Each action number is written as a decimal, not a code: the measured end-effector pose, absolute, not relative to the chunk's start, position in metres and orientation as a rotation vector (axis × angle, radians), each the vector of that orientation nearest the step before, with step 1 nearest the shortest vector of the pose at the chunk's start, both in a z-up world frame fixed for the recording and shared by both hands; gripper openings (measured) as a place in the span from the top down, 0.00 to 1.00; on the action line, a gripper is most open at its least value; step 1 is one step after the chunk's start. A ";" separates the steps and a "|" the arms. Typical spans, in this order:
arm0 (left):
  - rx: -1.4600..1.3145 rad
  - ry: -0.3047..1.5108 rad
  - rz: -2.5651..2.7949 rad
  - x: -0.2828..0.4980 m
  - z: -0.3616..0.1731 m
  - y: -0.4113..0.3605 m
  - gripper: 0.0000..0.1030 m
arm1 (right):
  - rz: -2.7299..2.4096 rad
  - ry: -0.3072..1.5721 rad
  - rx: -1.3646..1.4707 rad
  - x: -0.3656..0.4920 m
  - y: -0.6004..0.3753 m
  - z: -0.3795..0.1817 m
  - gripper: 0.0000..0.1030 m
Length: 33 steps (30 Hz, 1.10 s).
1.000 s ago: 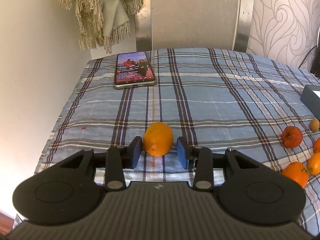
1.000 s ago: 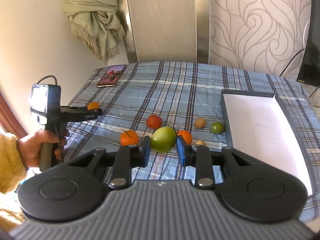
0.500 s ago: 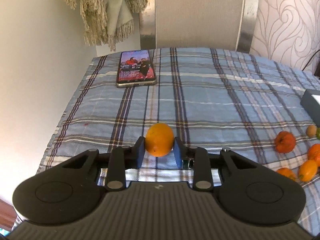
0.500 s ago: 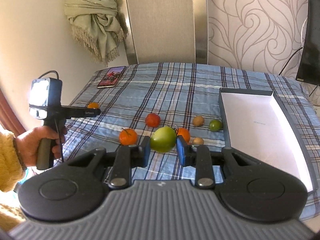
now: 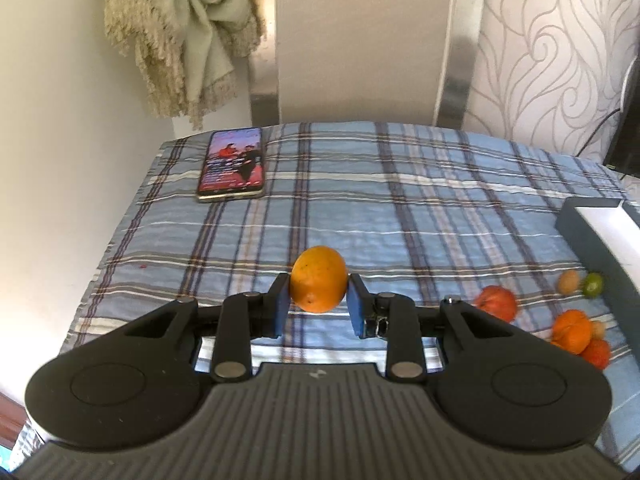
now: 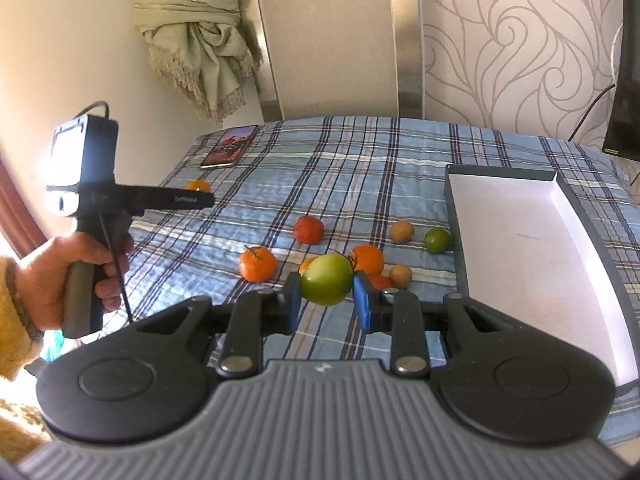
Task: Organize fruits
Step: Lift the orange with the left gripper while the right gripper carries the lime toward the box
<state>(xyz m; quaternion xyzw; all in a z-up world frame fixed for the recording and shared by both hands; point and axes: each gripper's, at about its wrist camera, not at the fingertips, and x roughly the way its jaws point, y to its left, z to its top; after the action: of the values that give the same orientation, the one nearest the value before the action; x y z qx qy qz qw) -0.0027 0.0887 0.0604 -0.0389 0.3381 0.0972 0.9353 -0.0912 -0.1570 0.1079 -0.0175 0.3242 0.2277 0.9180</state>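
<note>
Fruits lie scattered on your plaid-covered bed (image 6: 360, 168), left of the white-lined tray (image 6: 520, 232). Your left hand-held gripper (image 5: 319, 305) is clamped on an orange fruit (image 5: 318, 279), lifted clear of the cloth. Your right hand-held gripper (image 6: 327, 300) grips a green fruit (image 6: 326, 279) between its blue pads (image 6: 293, 300), above the loose tangerine (image 6: 258, 263) and lime (image 6: 437, 240).
</note>
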 end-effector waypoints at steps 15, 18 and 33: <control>-0.079 0.659 0.147 -0.013 0.083 0.049 0.66 | 0.501 0.650 -0.010 -0.084 -0.167 0.108 0.70; -0.079 0.661 0.125 -0.016 0.085 0.041 0.66 | 0.512 0.652 -0.014 -0.083 -0.166 0.107 0.70; -0.056 0.634 0.082 -0.027 0.096 0.016 0.66 | 0.534 0.651 -0.022 -0.087 -0.173 0.110 0.70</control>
<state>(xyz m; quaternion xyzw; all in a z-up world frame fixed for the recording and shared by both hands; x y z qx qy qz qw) -0.0268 0.0157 0.0957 -0.0276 0.3117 0.0405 0.9489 -0.0873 -0.1731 0.1100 -0.0109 0.3158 0.2590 0.9127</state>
